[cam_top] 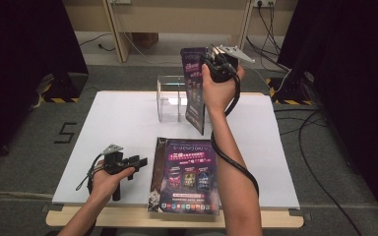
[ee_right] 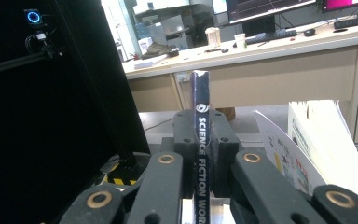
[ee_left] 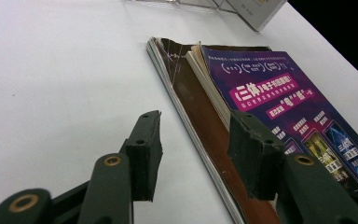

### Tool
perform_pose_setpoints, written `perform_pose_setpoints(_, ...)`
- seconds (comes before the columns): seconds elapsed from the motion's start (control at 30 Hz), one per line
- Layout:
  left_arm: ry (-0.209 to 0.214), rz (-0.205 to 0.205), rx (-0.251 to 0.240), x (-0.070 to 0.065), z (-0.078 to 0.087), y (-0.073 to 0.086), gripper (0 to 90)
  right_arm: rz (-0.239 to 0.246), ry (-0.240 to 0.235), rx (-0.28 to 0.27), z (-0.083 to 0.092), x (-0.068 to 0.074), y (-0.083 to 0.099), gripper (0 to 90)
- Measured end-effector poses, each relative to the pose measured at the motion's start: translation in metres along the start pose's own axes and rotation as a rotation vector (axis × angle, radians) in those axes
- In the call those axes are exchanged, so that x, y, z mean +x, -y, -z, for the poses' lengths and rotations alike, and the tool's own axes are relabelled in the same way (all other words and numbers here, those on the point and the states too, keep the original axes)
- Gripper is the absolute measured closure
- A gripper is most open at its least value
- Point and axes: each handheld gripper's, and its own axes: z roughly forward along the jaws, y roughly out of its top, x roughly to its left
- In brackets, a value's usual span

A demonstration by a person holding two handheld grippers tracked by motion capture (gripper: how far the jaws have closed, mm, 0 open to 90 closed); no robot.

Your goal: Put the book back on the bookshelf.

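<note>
I've got one magazine [cam_top: 195, 91] clenched by its spine in my right gripper [cam_top: 216, 61], raised over the clear holder [cam_top: 170, 98] near the table's far edge, while my left gripper [cam_top: 139, 161] waits released beside the remaining magazines [cam_top: 187, 174] at the near edge.

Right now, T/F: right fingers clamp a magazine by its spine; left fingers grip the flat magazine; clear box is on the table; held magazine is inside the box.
1. Right gripper clamps a magazine by its spine: true.
2. Left gripper grips the flat magazine: false, its fingers stand open, one over the magazine's edge.
3. Clear acrylic box stands on the table: true.
4. Held magazine sits inside the box: false, it is held upright beside it.
</note>
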Motion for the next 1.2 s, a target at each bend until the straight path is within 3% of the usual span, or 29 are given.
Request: perform_pose_setpoints(1.2, -0.003, 0.011, 0.005, 0.004, 0.000, 0.002, 53.5, 0.013, 0.030, -0.010, -0.023, 0.000, -0.001, 84.6)
